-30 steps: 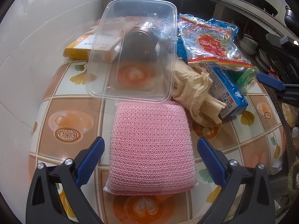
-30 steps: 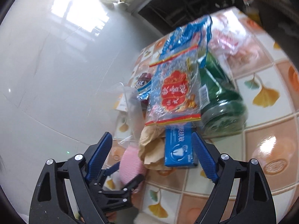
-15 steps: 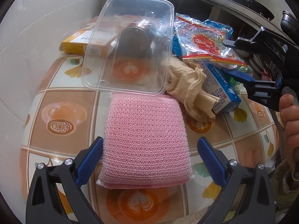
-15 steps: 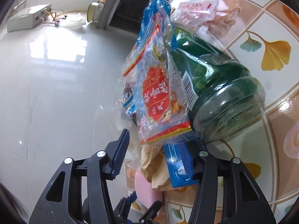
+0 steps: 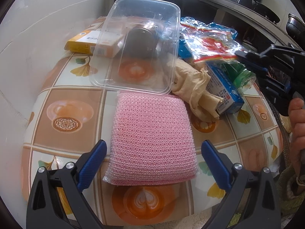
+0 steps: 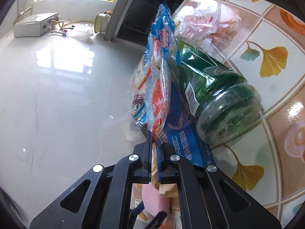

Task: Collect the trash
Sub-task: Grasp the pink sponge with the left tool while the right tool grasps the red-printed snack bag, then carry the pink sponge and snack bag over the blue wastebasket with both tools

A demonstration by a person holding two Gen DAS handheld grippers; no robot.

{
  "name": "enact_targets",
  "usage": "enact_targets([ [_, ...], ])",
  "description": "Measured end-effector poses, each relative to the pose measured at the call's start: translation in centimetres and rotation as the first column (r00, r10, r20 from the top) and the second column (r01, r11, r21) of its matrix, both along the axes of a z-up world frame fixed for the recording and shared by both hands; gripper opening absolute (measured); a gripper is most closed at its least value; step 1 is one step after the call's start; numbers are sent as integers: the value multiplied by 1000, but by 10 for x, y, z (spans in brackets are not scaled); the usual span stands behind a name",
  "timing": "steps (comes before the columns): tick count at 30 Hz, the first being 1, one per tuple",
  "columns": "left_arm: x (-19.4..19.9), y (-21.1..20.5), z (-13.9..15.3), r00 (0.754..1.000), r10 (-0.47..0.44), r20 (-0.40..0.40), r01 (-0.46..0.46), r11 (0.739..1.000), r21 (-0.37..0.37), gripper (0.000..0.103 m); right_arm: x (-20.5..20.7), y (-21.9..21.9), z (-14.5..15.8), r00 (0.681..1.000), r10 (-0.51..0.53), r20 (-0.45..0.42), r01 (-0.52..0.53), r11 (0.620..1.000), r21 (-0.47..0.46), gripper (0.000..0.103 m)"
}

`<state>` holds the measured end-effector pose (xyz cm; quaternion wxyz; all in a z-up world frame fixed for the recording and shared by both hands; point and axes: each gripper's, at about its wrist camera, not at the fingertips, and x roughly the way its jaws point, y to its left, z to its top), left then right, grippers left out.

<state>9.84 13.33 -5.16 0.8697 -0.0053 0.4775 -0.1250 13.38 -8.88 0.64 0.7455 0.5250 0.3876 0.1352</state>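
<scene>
My right gripper is shut on the near edge of a crinkled red-and-blue plastic wrapper, which stands up over a green bottle lying on its side. In the left wrist view the same gripper pinches the wrapper at the table's right. My left gripper is open and empty, its fingers either side of a pink mesh sponge. A crumpled beige glove and a blue box lie between the sponge and the wrapper.
A clear plastic tub lies tilted over a dark can and a yellow box at the back. A clear pink-printed bag lies beyond the bottle. The tiled table meets a white wall on the left.
My right gripper has closed from wide open onto the wrapper's edge, and the wrapper now stands more upright. My left gripper has drawn back slightly from the sponge.
</scene>
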Motion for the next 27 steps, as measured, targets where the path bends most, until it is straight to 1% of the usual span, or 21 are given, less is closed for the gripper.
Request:
enact_targets([
  [2,-2,1,3,1000,2,4,-2,1000,4,97,-8,-5,0,1000,22,-5,-22,1000,6,1],
  [4,-2,0,5,1000,6,9,-6,1000,8,97,-21,-14,-3,998,62,-21,-61,997,36,1],
  [6,-3,0,7,1000,10,11,-11,1000,10,97,-33,-15,-8,995,91,-52,-88,995,47,1],
  [8,-3,0,8,1000,15,13,-15,1000,17,97,-45,-21,-17,990,114,-86,-107,991,78,1],
  [11,-2,0,11,1000,18,16,-19,999,27,97,-60,-30,-31,989,107,-103,-96,989,113,8],
  [12,-1,-1,11,1000,20,17,-20,999,32,97,-62,-31,-33,990,104,-100,-92,988,121,18],
  [13,0,-4,11,1000,21,18,-22,999,39,97,-63,-28,-33,989,113,-94,-101,986,129,42],
  [14,1,-4,11,1000,22,19,-23,999,47,97,-60,-26,-34,988,131,-81,-119,983,140,51],
  [15,2,-4,11,1000,25,18,-25,998,55,97,-58,-27,-37,989,131,-73,-121,984,134,55],
  [18,8,-5,9,999,30,18,-31,997,70,96,-52,-21,-35,990,125,-68,-119,988,96,55],
  [20,12,-6,7,999,34,8,-34,996,78,92,-48,-20,-39,990,118,-75,-109,988,109,55],
  [21,14,-6,5,999,35,1,-35,996,78,91,-46,-20,-42,990,113,-85,-104,989,109,52],
  [22,17,-7,4,999,35,-6,-35,996,81,90,-44,-19,-46,989,115,-95,-104,989,109,45],
  [23,18,-8,2,999,34,-12,-33,996,86,89,-42,-19,-49,988,116,-100,-105,988,111,42],
  [25,19,-9,-1,999,30,-21,-28,995,100,87,-46,-23,-53,988,114,-106,-102,988,112,29],
  [27,19,-11,-3,999,29,-30,-25,993,115,86,-47,-25,-55,988,113,-108,-102,989,106,19],
])
